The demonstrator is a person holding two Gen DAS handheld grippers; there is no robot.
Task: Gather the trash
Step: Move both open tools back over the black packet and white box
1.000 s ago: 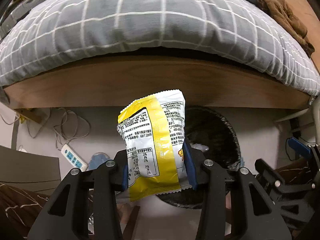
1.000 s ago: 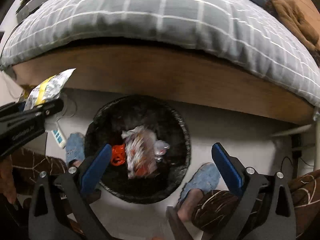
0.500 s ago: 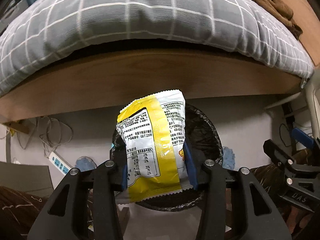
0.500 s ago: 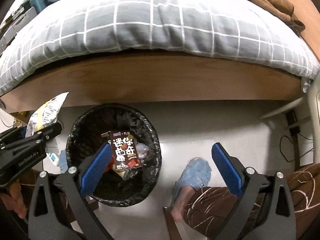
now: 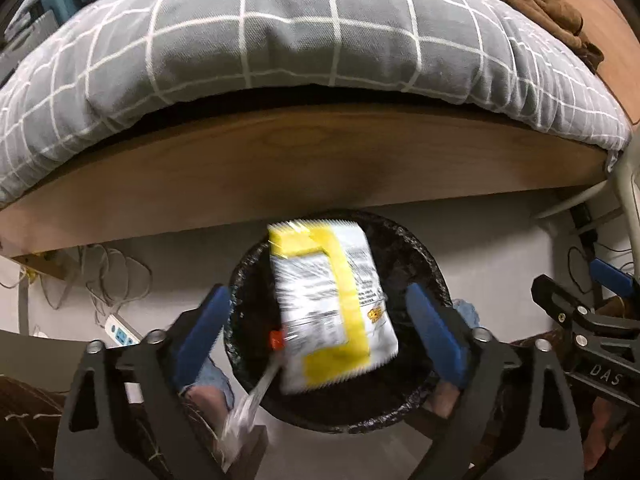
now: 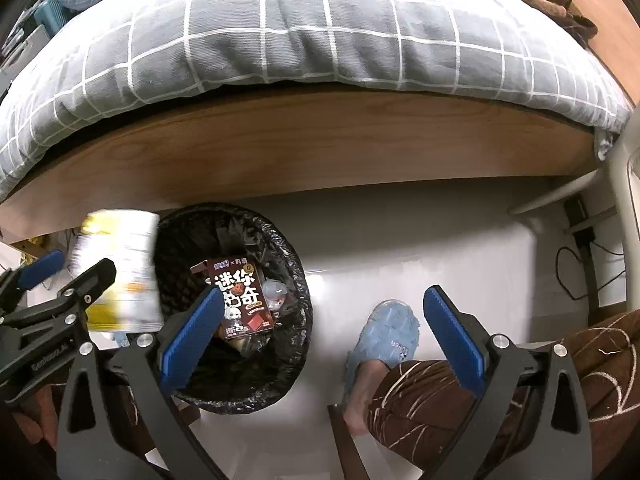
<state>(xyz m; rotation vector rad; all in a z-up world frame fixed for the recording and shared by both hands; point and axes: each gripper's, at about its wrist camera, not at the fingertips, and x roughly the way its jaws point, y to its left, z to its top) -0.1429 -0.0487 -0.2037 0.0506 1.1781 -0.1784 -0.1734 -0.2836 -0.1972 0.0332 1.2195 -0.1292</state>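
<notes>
A yellow and white snack bag hangs blurred in the air between my left gripper's open blue fingers, right above a round bin with a black liner. It touches neither finger. In the right wrist view the bag is at the left, beside the bin, which holds a dark snack box and other wrappers. My right gripper is open and empty over the floor, to the right of the bin.
A bed with a grey checked duvet and wooden frame stands behind the bin. A power strip and cables lie at the left. The person's blue slipper and brown-trousered leg are at the right.
My left gripper has opened and let go of the snack bag, which now falls towards the bin. Both grippers have shifted a little relative to the bin.
</notes>
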